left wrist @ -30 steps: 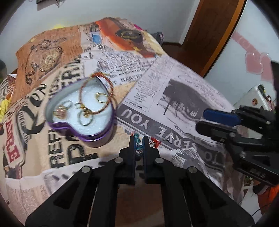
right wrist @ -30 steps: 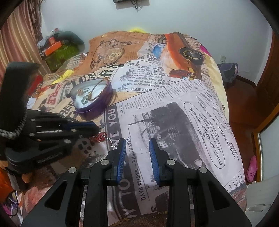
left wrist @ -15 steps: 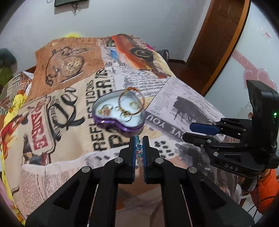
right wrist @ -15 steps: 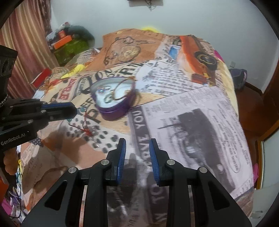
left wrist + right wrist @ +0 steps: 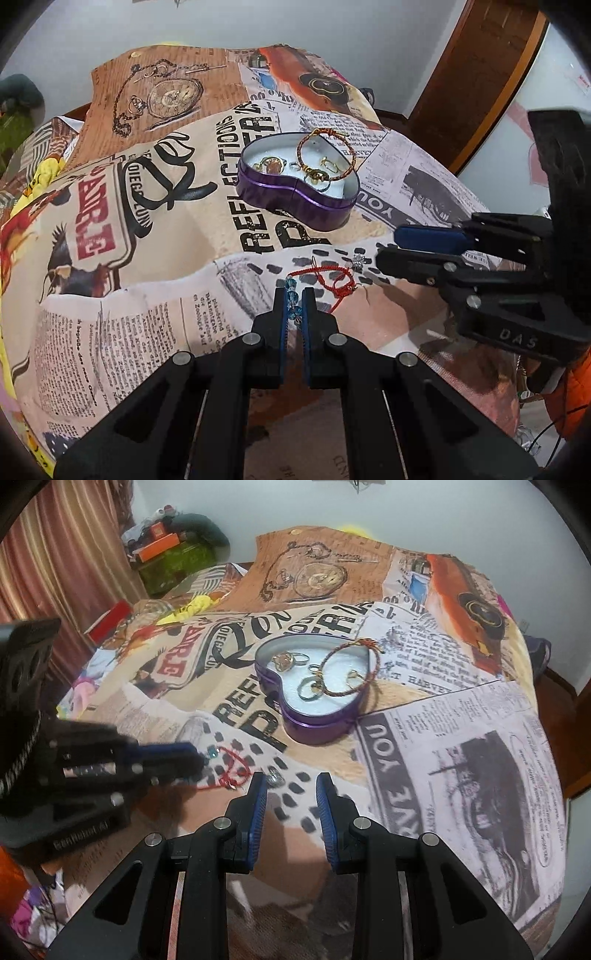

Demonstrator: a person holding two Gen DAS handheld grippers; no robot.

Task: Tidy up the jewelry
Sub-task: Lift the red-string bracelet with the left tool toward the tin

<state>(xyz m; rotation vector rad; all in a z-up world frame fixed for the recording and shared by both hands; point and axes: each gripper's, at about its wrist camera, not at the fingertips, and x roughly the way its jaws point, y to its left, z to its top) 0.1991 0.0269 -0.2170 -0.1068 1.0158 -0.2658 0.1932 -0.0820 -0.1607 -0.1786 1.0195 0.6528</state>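
left gripper [image 5: 294, 301] clamped on blue bead bracelet [image 5: 291, 295] | right gripper [image 5: 291, 794] jaws apart, holding nothing | heart tin [image 5: 321, 723] holds rings

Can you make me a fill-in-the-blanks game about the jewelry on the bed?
1. The purple tin is shaped like a ____.
2. The left gripper is shut on a piece with ____ beads.
3. The right gripper has its fingers ____.
4. The string bracelet on the blanket is ____.

Missing words: heart; blue; open; red
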